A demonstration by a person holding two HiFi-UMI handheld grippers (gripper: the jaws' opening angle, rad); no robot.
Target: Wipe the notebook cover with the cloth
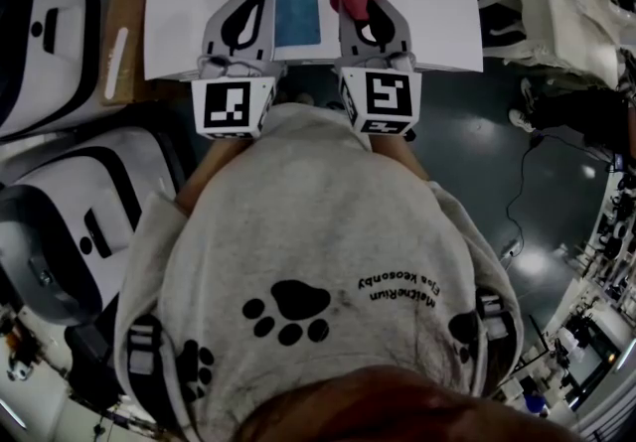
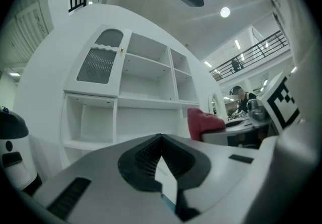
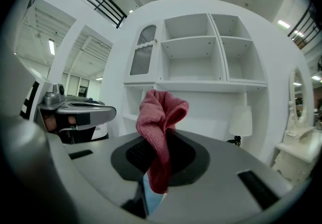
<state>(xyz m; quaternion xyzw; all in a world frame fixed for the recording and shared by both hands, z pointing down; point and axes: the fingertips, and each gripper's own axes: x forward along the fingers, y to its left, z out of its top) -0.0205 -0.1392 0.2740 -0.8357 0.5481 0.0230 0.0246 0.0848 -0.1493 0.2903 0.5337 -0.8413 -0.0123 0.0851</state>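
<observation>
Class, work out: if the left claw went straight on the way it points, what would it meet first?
Probably the white shelf unit; nothing nearer shows ahead of the left claw, though depth is unclear.

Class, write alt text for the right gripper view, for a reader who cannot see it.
The right claw is shut on a crumpled pink-red terry cloth, which bunches up above its tips. Behind it stands a white open-shelf cabinet, and the left claw shows at the left side.
</observation>
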